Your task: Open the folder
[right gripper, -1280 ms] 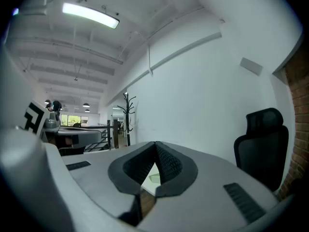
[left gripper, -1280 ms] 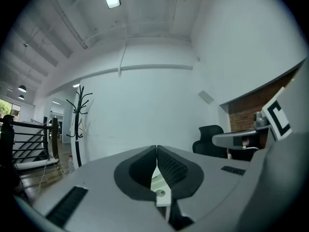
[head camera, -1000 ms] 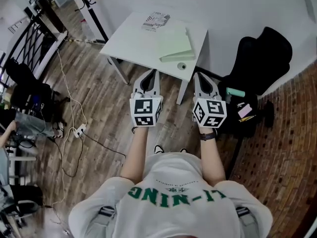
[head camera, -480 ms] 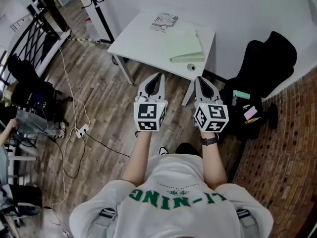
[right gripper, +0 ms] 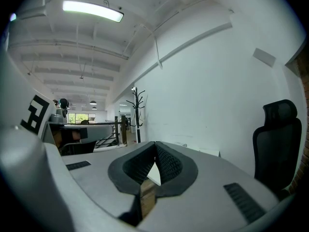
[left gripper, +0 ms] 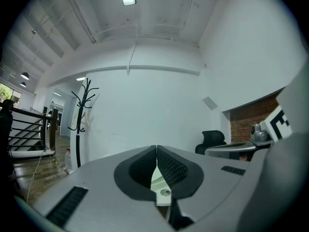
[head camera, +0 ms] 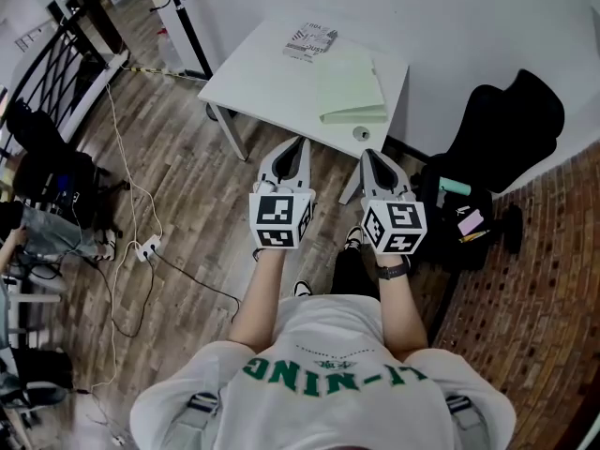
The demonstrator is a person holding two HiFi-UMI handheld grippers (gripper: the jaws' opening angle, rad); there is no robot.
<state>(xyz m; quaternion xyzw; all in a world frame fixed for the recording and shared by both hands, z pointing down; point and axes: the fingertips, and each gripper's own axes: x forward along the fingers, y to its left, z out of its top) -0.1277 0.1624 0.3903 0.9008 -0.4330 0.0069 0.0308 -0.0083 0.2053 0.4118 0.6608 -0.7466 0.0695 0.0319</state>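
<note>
A pale green folder (head camera: 351, 85) lies closed on the white table (head camera: 265, 80) ahead of me, toward its right side. My left gripper (head camera: 298, 142) is held out level in front of the table's near edge, jaws shut and empty; the left gripper view shows its tips (left gripper: 157, 147) pressed together. My right gripper (head camera: 367, 154) is beside it, short of the table's near right corner, also shut with nothing held; its tips (right gripper: 155, 144) meet in the right gripper view. Neither gripper touches the folder.
A printed booklet (head camera: 309, 41) lies at the table's far edge and a small round object (head camera: 361, 133) near its front right corner. A black office chair (head camera: 497, 157) with small items on it stands to the right. Cables and a power strip (head camera: 145, 247) lie on the wood floor at left.
Both grippers have moved forward toward the table together. The table and folder sit slightly nearer in the head view. Both stay shut.
</note>
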